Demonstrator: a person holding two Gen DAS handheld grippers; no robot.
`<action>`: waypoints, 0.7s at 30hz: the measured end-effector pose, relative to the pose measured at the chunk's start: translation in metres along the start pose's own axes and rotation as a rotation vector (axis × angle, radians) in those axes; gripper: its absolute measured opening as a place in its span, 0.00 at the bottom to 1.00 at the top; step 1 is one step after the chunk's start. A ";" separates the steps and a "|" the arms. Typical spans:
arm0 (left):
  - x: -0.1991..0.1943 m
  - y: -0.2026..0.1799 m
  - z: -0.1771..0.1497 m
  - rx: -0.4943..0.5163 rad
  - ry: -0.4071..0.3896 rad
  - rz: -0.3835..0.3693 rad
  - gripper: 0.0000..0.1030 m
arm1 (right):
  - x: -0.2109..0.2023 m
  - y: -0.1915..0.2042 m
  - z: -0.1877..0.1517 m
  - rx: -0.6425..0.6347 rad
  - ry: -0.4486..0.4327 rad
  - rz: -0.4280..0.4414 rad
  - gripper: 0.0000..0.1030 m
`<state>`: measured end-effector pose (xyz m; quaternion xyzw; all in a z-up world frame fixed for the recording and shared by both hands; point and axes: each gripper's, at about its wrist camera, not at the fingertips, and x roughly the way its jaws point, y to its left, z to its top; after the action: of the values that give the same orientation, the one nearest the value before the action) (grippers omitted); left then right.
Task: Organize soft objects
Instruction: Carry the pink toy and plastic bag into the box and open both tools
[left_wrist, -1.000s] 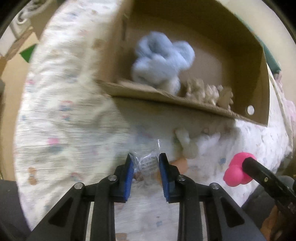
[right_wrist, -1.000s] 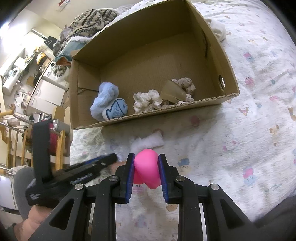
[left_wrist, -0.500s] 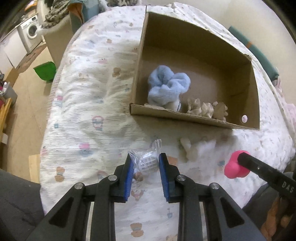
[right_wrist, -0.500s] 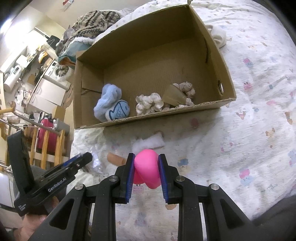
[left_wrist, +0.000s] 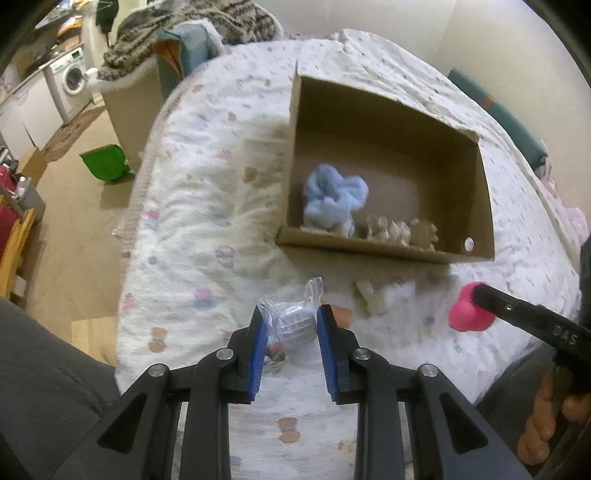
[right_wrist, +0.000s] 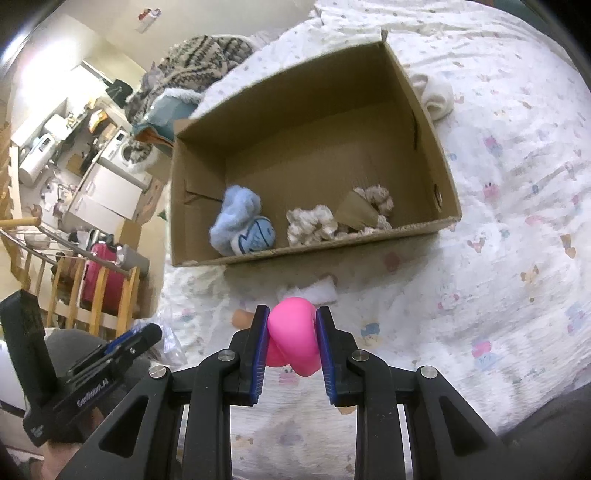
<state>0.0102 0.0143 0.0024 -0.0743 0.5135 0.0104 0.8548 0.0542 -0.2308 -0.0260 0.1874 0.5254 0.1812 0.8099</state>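
Bottom centre of the left wrist view: left gripper (left_wrist: 289, 326) clamped narrow on a clear plastic packet (left_wrist: 291, 319) with something white and gridded inside, crinkled film sticking up above the blue pads. Bottom centre of the right wrist view: right gripper (right_wrist: 291, 334) pinched on a soft pink toy (right_wrist: 293, 338), bulging out between and below the pads; same toy visible at the right edge of the left view, raised off the bedspread (left_wrist: 192, 221). Both loads apparently in the air, neither over the box yet. Just beyond the pads, in the middle of both frames: a white fluffy piece (right_wrist: 319, 290) lying loose on the patterned cover, plus a small tan-orange scrap (right_wrist: 242, 317) beside it, kind unclear. Further up, centre frame: open cardboard box (right_wrist: 432, 162) on the bed, already holding a pale blue plush with a fish print (right_wrist: 243, 227) in its lower left corner, cream scrunchie-like bundles (right_wrist: 312, 223) along the near wall, and a beige bundle with a cardboard tag (right_wrist: 369, 206) to their right. Upper right of the right view, behind the box: a folded white cloth (right_wrist: 437, 96) outside it. Judged roughly midway: several pieces boxed, two in hand awaiting drop-off, at least two or three left on the cover.
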 end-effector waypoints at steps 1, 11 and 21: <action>-0.002 0.000 0.003 0.003 -0.007 0.000 0.23 | -0.005 0.001 0.002 -0.004 -0.014 0.004 0.26; -0.022 -0.021 0.053 0.045 -0.146 -0.004 0.23 | -0.046 0.016 0.038 -0.051 -0.173 -0.015 0.26; 0.009 -0.076 0.101 0.200 -0.208 -0.021 0.24 | -0.016 0.001 0.074 -0.048 -0.188 -0.060 0.26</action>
<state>0.1100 -0.0477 0.0503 0.0071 0.4196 -0.0421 0.9067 0.1161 -0.2461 0.0157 0.1680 0.4481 0.1510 0.8650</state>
